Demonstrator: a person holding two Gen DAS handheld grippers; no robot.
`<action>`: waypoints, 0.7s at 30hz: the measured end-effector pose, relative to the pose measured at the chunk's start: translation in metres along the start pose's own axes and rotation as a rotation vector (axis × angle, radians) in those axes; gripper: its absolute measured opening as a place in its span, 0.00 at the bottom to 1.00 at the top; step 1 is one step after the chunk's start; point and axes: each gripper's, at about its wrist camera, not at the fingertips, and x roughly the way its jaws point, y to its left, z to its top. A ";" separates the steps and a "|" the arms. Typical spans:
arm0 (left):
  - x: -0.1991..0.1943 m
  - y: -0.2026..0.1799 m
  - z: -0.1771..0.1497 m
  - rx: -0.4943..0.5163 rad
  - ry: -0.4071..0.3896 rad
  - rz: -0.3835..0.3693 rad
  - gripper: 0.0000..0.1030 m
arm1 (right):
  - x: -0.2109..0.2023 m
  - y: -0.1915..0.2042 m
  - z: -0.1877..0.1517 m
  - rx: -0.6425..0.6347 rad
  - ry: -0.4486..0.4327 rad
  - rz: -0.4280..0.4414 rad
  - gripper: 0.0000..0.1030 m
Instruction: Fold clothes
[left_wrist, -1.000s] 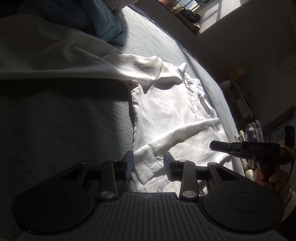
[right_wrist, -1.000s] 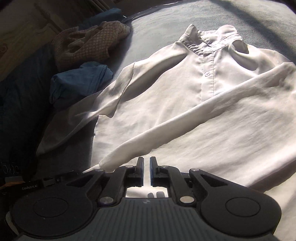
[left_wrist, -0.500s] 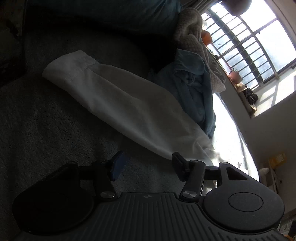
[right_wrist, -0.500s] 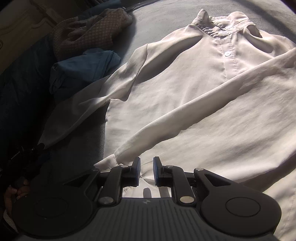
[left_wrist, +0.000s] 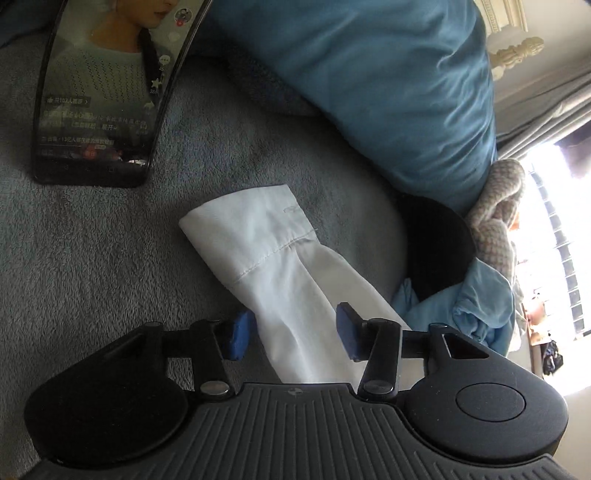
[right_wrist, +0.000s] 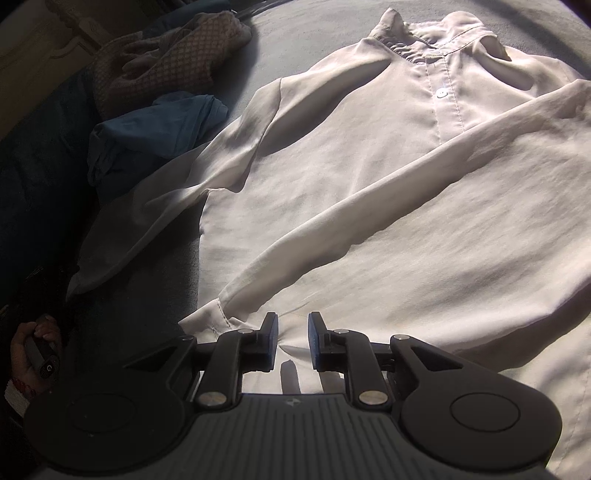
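White shirt (right_wrist: 369, 206) collar points away; left tongs (left_wrist: 293, 334) wide open, right tongs (right_wrist: 292, 341) slightly parted, empty.

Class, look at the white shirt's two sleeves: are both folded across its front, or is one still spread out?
One each. One sleeve lies across the shirt; the other sleeve extends outward onto the blanket.

Tight beyond the cuff
Your phone (left_wrist: 99, 92) and pillow (left_wrist: 388, 85) hem the cuff (left_wrist: 255, 236); the blanket (left_wrist: 92, 266) leftward lies bare.

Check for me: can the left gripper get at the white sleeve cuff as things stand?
Probably yes. The left gripper is open and straddles the sleeve just behind the cuff; nothing lies between.
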 end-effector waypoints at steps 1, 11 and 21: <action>0.001 -0.001 0.001 -0.009 -0.013 0.013 0.11 | 0.000 -0.001 0.000 0.002 -0.001 -0.001 0.19; -0.076 -0.094 -0.039 0.400 -0.168 -0.293 0.00 | -0.011 -0.019 0.008 0.064 -0.063 -0.010 0.19; -0.176 -0.218 -0.214 0.864 0.000 -0.928 0.00 | -0.067 -0.073 0.006 0.214 -0.226 0.021 0.19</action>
